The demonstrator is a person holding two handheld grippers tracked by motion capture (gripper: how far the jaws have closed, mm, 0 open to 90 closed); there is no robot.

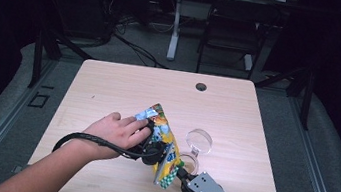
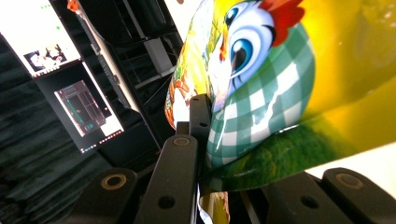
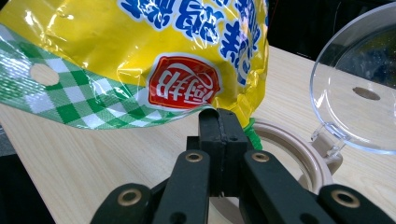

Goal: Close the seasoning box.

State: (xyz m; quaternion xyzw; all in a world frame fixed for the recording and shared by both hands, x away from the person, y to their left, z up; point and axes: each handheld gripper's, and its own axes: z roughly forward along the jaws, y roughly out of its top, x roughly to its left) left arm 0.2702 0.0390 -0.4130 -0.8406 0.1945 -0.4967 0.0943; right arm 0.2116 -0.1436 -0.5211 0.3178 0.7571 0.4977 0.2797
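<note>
Right gripper view shows snack bag point(image 3: 140, 60) logo.

Bag front, large lettering: blue Chinese characters with white outlines run across the yellow snack bag point(image 3: 140, 51); they are cut off at the top edge, so they cannot be read in full.
Bag front, brand mark: a red oval badge point(image 3: 183, 87) with white Chinese characters sits below the blue lettering.
Bag, other face: a cartoon chicken point(image 2: 254, 56) is printed there, with no words beside it.
Monitors: the two screens point(image 2: 86, 114) in the background show windows whose text is too small to read.
Numbers: none legible anywhere.
</note>
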